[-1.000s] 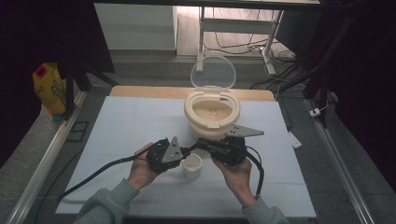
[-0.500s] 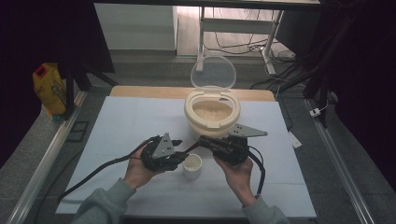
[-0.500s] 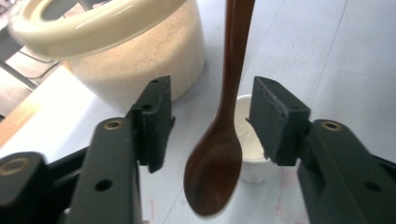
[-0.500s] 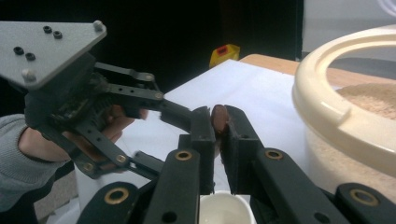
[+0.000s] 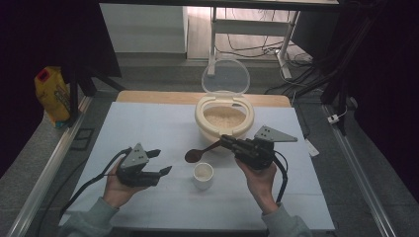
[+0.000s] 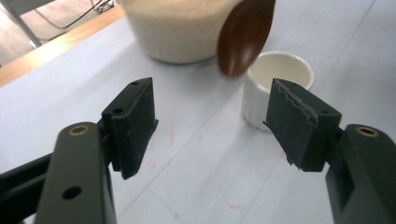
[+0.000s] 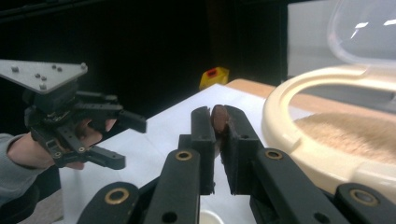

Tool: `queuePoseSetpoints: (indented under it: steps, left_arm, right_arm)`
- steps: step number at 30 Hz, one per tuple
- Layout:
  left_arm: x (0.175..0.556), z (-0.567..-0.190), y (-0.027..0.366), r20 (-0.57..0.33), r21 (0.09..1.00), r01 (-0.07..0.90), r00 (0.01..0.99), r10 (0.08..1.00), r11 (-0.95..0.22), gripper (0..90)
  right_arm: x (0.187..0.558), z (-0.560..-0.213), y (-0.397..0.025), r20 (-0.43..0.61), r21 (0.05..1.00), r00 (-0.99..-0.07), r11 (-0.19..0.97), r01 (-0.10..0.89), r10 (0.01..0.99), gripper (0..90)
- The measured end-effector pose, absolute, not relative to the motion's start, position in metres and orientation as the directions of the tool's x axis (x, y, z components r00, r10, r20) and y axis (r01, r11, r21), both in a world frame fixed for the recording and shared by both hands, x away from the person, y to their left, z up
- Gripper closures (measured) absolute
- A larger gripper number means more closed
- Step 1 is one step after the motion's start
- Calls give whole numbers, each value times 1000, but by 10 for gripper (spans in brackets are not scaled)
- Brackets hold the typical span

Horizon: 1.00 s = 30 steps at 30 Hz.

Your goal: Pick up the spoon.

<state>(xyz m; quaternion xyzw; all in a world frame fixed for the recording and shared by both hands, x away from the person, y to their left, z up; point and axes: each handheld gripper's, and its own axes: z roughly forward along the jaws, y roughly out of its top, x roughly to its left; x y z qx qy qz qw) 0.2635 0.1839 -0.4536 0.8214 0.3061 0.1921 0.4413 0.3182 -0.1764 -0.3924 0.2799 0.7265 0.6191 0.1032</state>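
A round cream container with a clear domed lid raised behind it holds pale grains; it stands at the far middle of the white table cover; the right gripper is closed on the handle of a glossy dark-brown wooden spoon, whose oval bowl hangs just above a small white ribbed cup; the left gripper gapes wide and empty, left of the cup, apart from it

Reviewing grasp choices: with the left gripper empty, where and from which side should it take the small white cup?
Grip the white cup across its straight side wall, coming level from the cup's left, where the open left gripper already faces it. It stands upright, and the spoon hovers over its rim.
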Motion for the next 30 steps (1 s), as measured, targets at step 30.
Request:
queuePoseSetpoints:
  steps: [30]
  left_arm:
    - [257,-479,217,-24,823,424,689,724,-377,296]
  right_arm:
    - [321,-375,-208,188,970,-797,19,242,573,833]
